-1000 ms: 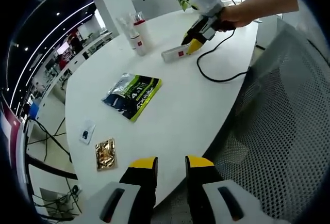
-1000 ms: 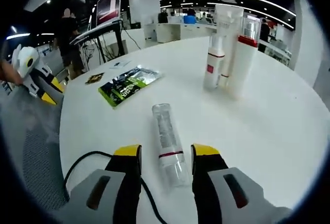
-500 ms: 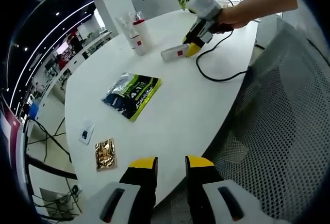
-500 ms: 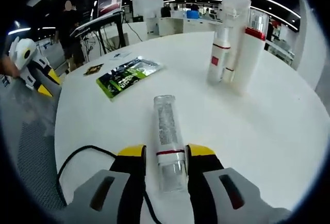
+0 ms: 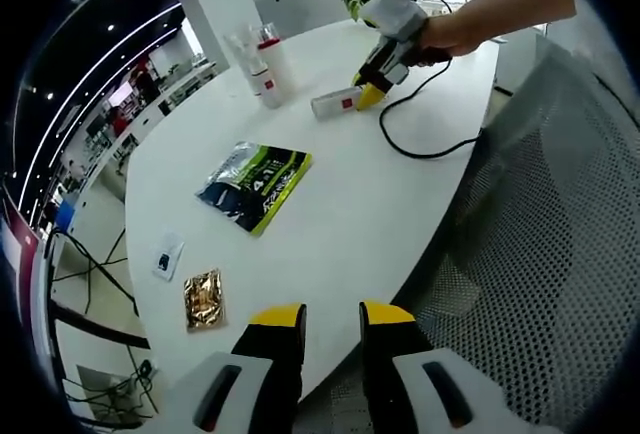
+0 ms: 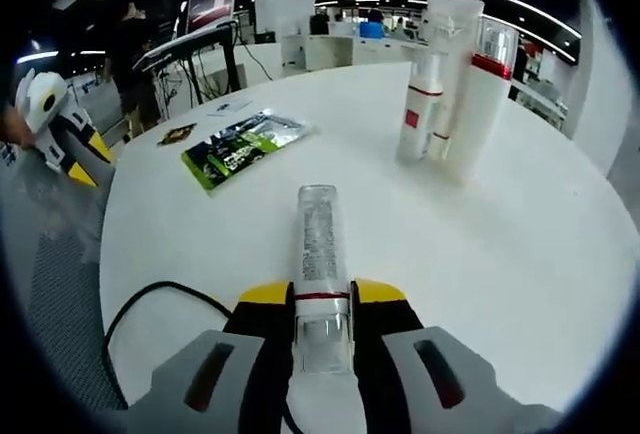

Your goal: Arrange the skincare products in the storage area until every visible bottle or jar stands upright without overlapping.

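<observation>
White round table (image 5: 360, 204) carries everything. Right gripper (image 6: 322, 299), held by a hand (image 5: 455, 32) on an outstretched bare arm, lies low over the table with both jaws pressed against a clear bottle (image 6: 320, 254) that lies on its side; in the left gripper view the same bottle (image 5: 335, 105) sits near the table's far side. Left gripper (image 5: 331, 322) hangs off the table's near edge over a mesh chair back (image 5: 540, 244), jaws a little apart, nothing between them. Three standing bottles (image 6: 450, 79) cluster touching one another, well apart from the lying one; their labels are too small to read. One green-and-black pouch (image 5: 256, 184) lies flat mid-table. One gold sachet (image 5: 204, 297) and one small white card (image 5: 168, 255) lie near the edge. One black cable (image 5: 425, 139) loops over the table, cut off at the edge.
</observation>
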Motion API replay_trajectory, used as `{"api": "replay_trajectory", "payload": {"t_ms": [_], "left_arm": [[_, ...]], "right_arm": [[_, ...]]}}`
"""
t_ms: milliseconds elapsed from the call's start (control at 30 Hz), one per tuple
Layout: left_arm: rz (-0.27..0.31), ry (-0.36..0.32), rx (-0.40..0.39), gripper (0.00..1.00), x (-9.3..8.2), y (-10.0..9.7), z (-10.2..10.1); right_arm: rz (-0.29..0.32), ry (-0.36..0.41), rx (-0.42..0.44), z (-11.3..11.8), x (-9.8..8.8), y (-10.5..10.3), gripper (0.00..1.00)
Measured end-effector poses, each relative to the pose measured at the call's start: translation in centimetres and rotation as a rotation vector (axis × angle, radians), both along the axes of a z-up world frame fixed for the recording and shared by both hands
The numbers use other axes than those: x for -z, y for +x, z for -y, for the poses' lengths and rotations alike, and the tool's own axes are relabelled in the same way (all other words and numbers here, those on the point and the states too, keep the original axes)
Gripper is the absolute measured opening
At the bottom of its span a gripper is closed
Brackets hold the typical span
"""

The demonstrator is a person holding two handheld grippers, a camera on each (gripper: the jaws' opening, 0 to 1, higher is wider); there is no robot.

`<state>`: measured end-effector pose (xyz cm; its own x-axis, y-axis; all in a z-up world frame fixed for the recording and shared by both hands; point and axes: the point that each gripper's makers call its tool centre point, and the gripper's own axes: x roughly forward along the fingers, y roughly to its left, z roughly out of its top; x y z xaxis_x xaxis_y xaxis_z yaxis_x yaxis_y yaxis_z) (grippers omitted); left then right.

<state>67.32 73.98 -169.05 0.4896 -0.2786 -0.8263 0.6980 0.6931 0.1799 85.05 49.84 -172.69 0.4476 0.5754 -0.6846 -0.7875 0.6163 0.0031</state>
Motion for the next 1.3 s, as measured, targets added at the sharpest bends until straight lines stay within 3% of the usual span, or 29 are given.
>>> {"api": "replay_trajectory", "payload": {"t_ms": [133,400,700,933,1300], "left_arm": [[0.005,-0.004,-0.001,0.22,-0.1,0.0,0.0],[0.020,-0.021,-0.008,0.23,-0.4,0.3,0.2],[0.080,-0.038,0.006,0.26,-1.2,0.7,0.5],[0.101,-0.035,0.015,0.28,-1.5,0.9,0.6],[0.165,-0.030,0.047,0.36,-2.1,1.4,0.9]], "right_arm": [[0.002,-0.015,0.003,0.2,-0.1,-0.1,0.18],[0.048,0.017,-0.058,-1.5,-2.5,-1.6,0.18],[0.129,0.074,-0.150,-5.4,-7.3,-3.5,0.18],[0.137,0.139,-0.188,-7.6,-9.8,-5.1,0.18],[0.110,0.138,-0.341,-10.5,-9.8,-9.8,0.18]]}}
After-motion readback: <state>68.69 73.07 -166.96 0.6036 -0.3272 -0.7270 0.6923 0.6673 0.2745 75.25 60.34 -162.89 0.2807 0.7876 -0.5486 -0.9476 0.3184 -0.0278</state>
